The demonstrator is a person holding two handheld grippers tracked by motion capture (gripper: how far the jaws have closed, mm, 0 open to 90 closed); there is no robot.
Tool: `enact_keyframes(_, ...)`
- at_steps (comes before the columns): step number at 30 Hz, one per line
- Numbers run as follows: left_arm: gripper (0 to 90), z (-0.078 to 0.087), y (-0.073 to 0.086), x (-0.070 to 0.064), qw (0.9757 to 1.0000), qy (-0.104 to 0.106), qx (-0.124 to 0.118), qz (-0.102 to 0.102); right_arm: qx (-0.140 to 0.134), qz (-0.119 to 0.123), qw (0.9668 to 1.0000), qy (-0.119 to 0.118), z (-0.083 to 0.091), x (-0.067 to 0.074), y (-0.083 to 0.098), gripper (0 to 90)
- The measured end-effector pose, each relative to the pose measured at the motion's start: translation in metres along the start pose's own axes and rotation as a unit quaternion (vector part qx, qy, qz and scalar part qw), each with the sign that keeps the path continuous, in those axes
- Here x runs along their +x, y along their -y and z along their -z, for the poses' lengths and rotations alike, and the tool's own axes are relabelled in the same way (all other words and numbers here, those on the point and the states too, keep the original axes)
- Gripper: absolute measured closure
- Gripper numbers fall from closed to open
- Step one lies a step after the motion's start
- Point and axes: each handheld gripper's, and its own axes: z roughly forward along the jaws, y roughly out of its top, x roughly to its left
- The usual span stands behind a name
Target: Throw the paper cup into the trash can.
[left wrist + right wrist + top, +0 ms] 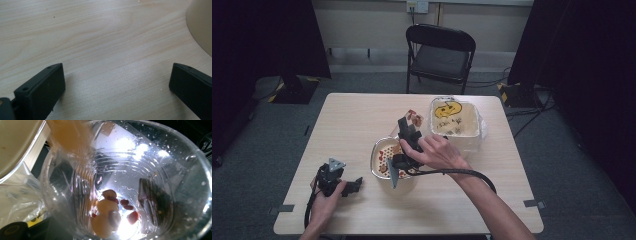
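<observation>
High view: the right hand-held gripper (408,131) is raised over the worktop (362,120), between a shallow patterned bowl (384,156) and a square cream container (455,120). Its jaws are closed on a clear plastic cup (415,119), which is tipped on its side at the jaw tips, just beside the container's near-left corner and above the far rim of the bowl.

Right gripper view: the clear plastic cup (125,180) faces the camera mouth-first. Red beans (130,213) and pale nuts (106,207) lie at its bottom. The jaws appear as dark shapes through the cup wall on both sides. Droplets cling to the inside wall. The rim of the square cream container (17,147) is cut off at the upper left, with crumpled clear plastic film (20,197) below it.

The left hand-held gripper (353,184) rests on the worktop near its front-left corner, well apart from the cup. Left gripper view: the jaws of the left hand-held gripper (117,85) stand wide apart, with bare worktop (100,37) between them. A cream curved edge (201,25) is cut off at the upper right; it cannot be identified from this view.

In the high view the person's right hand (437,152) covers the gripper body and part of the bowl. The bowl's contents are too small to identify. A black folding chair (439,55) stands behind the worktop.
</observation>
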Motion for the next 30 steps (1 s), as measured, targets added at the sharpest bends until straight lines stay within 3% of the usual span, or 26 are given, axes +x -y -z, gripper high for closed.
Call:
enact_keyframes(3,0.0,0.0,0.0,0.0,1.0,0.0,-0.002,0.002,0.0,0.006,1.0,0.008,0.001,-0.002,0.001,46.3)
enact_keyframes(6,0.0,0.0,0.0,0.0,1.0,0.0,-0.002,0.001,-0.005,0.029,0.9995,0.015,0.003,-0.001,0.001,46.3)
enact_keyframes(13,0.0,0.0,0.0,-0.001,1.0,-0.001,-0.003,0.004,0.0,0.038,0.9992,0.013,0.004,0.001,0.004,46.4)
enact_keyframes(16,0.0,0.0,0.0,0.0,1.0,0.0,-0.001,0.0,0.001,0.016,0.9999,0.005,0.003,-0.002,0.006,46.4)
enact_keyframes(19,0.0,0.0,0.0,-0.001,1.0,0.0,-0.003,0.005,0.002,-0.023,0.9997,-0.01,0.002,-0.005,0.006,46.5)
enact_keyframes(20,0.0,0.0,0.0,0.0,1.0,0.001,-0.002,0.004,0.002,-0.086,0.9956,-0.038,0.001,-0.009,0.009,46.5)
enact_keyframes(21,0.0,0.0,0.0,0.0,1.0,0.001,-0.002,0.004,0.001,-0.103,0.9939,-0.038,0.0,-0.011,0.011,46.5)
enact_keyframes(22,0.0,0.0,0.0,-0.001,1.0,0.0,-0.003,0.005,0.001,-0.103,0.9939,-0.038,0.0,-0.011,0.011,46.5)
enact_keyframes(25,0.0,0.0,0.0,0.0,1.0,0.001,-0.002,0.004,-0.002,-0.196,0.9785,-0.066,-0.005,-0.018,0.02,46.6)
enact_keyframes(26,0.0,0.0,0.0,0.0,1.0,0.001,-0.002,0.004,0.002,-0.227,0.9706,-0.081,-0.005,-0.019,0.022,46.7)
enact_keyframes(27,0.0,0.0,0.0,-0.001,1.0,0.0,-0.003,0.005,-0.002,-0.276,0.9569,-0.092,-0.007,-0.022,0.028,46.9)
enact_keyframes(28,0.0,0.0,0.0,-0.001,1.0,0.0,-0.003,0.005,-0.002,-0.276,0.9569,-0.092,-0.007,-0.022,0.028,46.9)
enact_keyframes(29,0.0,0.0,0.0,0.0,1.0,0.001,-0.002,0.004,-0.003,-0.299,0.9494,-0.096,-0.007,-0.023,0.03,46.9)
enact_keyframes(30,0.0,0.0,0.0,0.0,1.0,0.001,-0.002,0.003,-0.006,-0.328,0.939,-0.104,-0.007,-0.023,0.032,46.9)
